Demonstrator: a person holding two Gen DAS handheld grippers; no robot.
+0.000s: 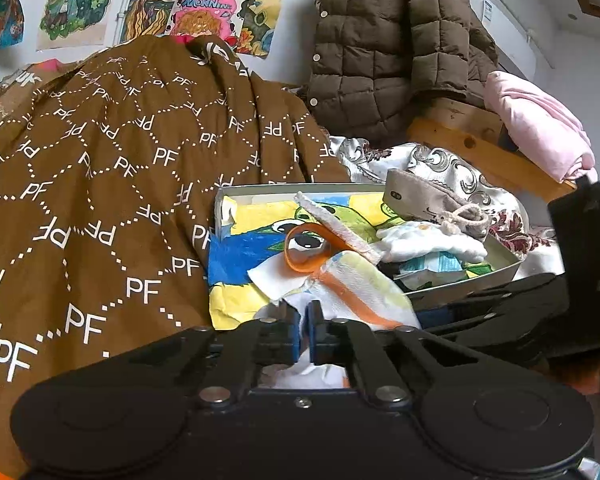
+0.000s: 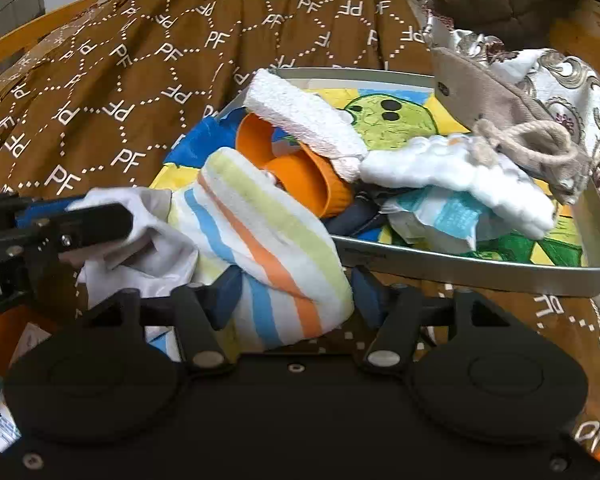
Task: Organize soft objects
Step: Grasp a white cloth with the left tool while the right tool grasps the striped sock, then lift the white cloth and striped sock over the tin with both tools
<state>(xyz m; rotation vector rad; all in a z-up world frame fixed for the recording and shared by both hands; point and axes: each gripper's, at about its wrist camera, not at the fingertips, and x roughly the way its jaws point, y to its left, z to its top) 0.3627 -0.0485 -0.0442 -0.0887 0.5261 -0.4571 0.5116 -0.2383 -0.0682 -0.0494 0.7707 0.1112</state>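
From the left wrist, the left gripper point(image 1: 305, 330) sits at 6 o'clock with its blue pads squeezed together on a fold of white cloth point(image 1: 278, 312). Just beyond, toward 1 o'clock, lies the white towel with orange, blue and yellow-green stripes point(image 1: 364, 288), draped over the near rim of a shallow grey metal tray point(image 1: 504, 270). In the tray are an orange plastic ring point(image 1: 306, 250), a white foam slab point(image 1: 336, 222), a fluffy white cloth point(image 1: 428, 240) and a beige drawstring pouch point(image 1: 440, 204) that leans on the far right rim. A brown bedspread printed with white "PF" letters point(image 1: 100, 184) fills 9 to 11 o'clock; a brown quilted jacket point(image 1: 388, 48) hangs at 1 o'clock. The right gripper's black body point(image 1: 580, 256) shows at 3 o'clock.

From the right wrist, the right gripper point(image 2: 292, 300) is partly open at 6 o'clock, the striped towel's end between its blue pads; whether the pads press it I cannot tell. The left gripper, at 9 o'clock, pinches the white cloth beside the towel. The tray lies from 12 to 3 o'clock.
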